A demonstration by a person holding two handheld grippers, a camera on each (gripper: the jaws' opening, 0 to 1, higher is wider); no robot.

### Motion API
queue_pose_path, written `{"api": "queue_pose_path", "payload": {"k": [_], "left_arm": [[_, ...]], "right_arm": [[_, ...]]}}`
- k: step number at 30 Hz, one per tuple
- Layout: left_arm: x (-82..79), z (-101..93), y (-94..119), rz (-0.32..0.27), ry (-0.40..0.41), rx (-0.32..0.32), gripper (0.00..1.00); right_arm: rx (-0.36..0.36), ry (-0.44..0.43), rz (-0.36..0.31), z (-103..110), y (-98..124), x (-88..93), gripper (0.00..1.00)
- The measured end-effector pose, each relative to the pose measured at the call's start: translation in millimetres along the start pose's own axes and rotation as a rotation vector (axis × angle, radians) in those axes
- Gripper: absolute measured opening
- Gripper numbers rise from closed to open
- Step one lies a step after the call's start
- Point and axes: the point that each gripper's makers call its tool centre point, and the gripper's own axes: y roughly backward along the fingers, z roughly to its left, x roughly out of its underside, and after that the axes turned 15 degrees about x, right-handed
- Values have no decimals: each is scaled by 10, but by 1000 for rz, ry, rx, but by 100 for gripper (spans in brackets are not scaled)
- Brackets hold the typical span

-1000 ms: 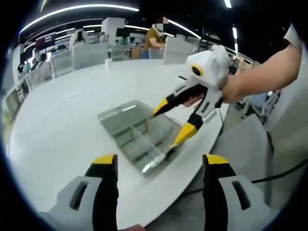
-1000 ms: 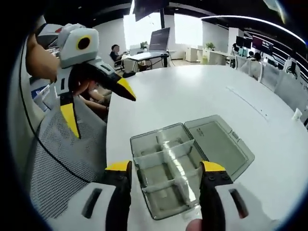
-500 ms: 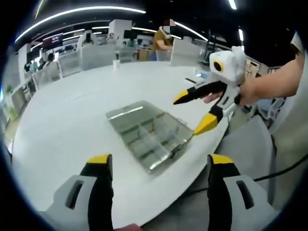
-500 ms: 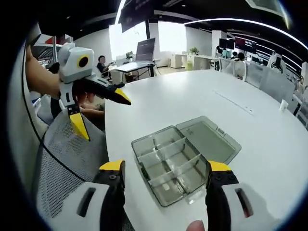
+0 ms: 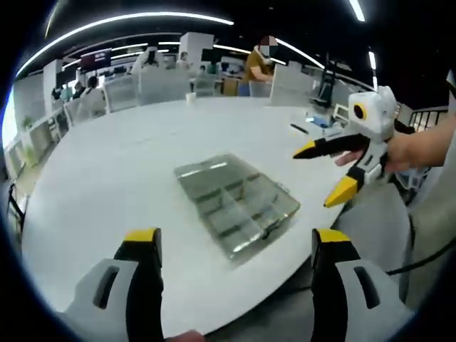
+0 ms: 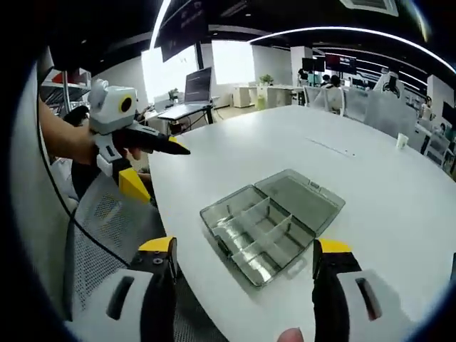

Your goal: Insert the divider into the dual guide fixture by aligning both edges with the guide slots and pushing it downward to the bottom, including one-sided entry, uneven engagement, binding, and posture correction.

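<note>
My left gripper [image 5: 235,246] and right gripper [image 6: 246,253] both gape wide, empty, above the divided fixture box [image 6: 271,224] near the white worktop's [image 5: 107,171] edge, its dividers seemingly seated, mesh chair [image 6: 107,228] alongside.

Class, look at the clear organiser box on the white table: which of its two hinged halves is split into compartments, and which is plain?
The half nearer the table edge is split by dividers; the half beyond it is the plain flat lid.

the white left gripper with yellow-tipped black jaws [image 5: 233,244] fills the lower frame, jaws spread wide. the matching white right gripper [image 5: 329,169], hand-held at right, gapes too.
</note>
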Motion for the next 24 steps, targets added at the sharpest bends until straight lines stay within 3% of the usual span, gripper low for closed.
{"api": "queue_pose_path", "payload": {"k": [9, 15, 24], "left_arm": [[71, -62, 34, 9, 4, -15, 88], [59, -48, 81, -16, 13, -45, 88], [87, -107, 99, -22, 18, -66, 89]], "right_arm": [[25, -61, -11, 109, 149, 11, 85], [46, -86, -31, 139, 254, -48, 87], [95, -109, -22, 180, 338, 68, 89]]}}
